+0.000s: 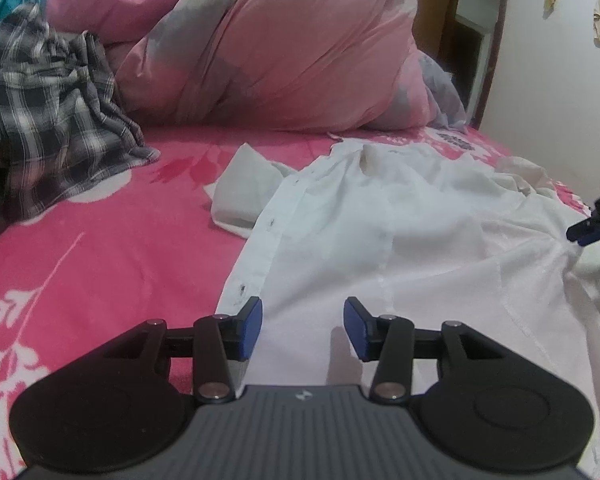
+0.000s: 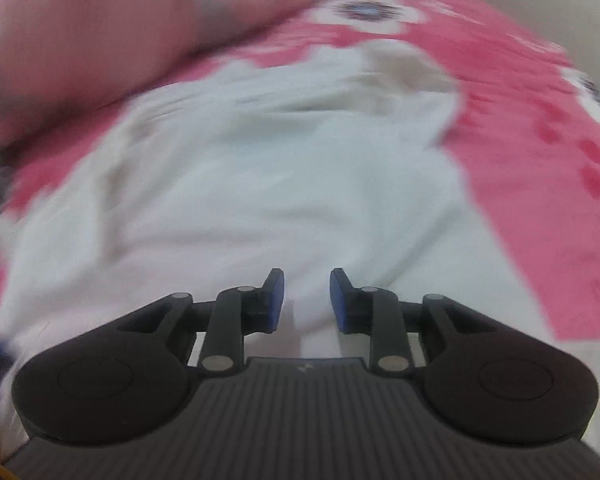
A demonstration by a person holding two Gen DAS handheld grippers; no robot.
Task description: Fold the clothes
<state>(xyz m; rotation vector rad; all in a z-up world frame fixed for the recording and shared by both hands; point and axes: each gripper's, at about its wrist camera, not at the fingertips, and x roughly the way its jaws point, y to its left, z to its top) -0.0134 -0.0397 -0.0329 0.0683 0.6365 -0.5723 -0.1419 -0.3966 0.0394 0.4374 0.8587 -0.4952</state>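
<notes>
Shirt: a white shirt lies spread on the bed, button edge running down its left side in the left wrist view, dark buttons showing along it.
Shirt's far end: the collar area bunches up near the pillows, and a loose flap of white cloth sticks out to the left.
Bed: pink sheet with white leaf prints, carrying everything here.
Left gripper: the left gripper hovers low over the near hem of the shirt, blue pads apart with only flat cloth showing in the gap, gripping nothing.
Right gripper: the right gripper sits over the middle of the white shirt, jaws parted a little; the picture is smeared, and I cannot make out any fold caught between the pads.
Right gripper from the left side: its dark, blue-tipped end pokes in at the right edge, close over the shirt's crumpled right side; whether it touches is hard to say.
Pillows: big pink pillows piled at the head of the bed, behind the shirt.
Other clothes: a crumpled grey checked garment sits heaped to the left, well apart from the white shirt.
Containers: no basket or box in view, the clothes lie straight on the sheet.
</notes>
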